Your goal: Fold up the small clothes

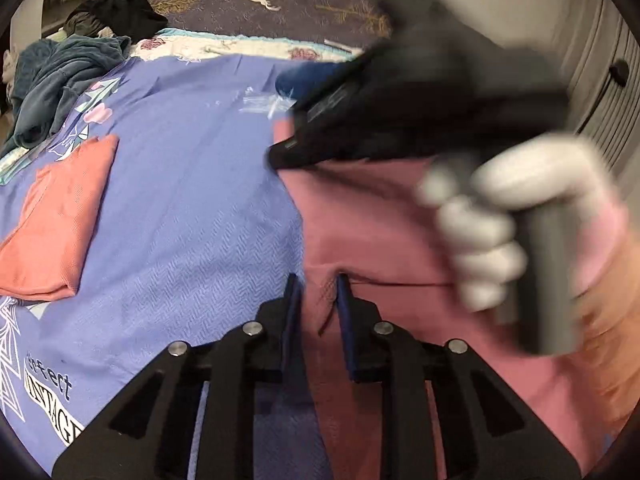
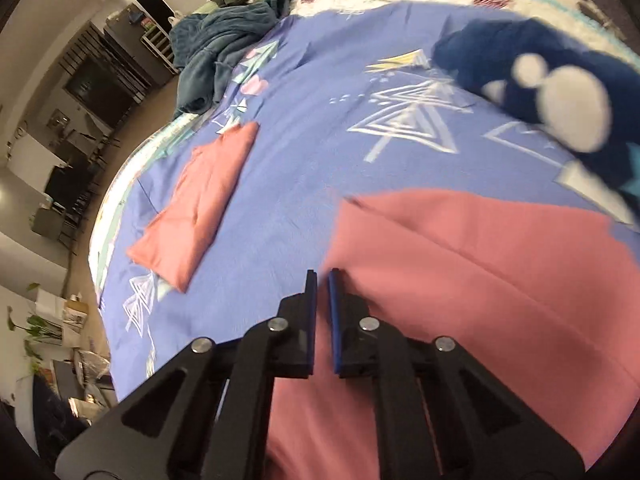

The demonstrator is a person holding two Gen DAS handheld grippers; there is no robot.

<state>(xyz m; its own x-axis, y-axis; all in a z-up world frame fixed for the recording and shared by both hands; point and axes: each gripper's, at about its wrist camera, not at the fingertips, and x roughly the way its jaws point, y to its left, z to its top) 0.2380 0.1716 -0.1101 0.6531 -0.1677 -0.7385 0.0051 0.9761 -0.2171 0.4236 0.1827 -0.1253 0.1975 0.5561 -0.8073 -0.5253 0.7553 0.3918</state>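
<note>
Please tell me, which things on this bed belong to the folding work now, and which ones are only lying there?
For the job:
pink garment, being worked on
left gripper, pinching its edge
right gripper, over its edge
folded orange garment, set aside

Just lying about:
teal blanket
dark clothes pile
navy soft toy
bedspread

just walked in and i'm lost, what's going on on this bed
A person is folding small clothes on a blue printed bedspread, holding tongs in each hand. The left tongs are pinching an edge of a pink garment spread on the bed. The right tongs, nearly shut, hover over that garment's edge without clearly gripping it. A folded coral piece already lies off to the left, and a navy garment waits farther back.
</note>
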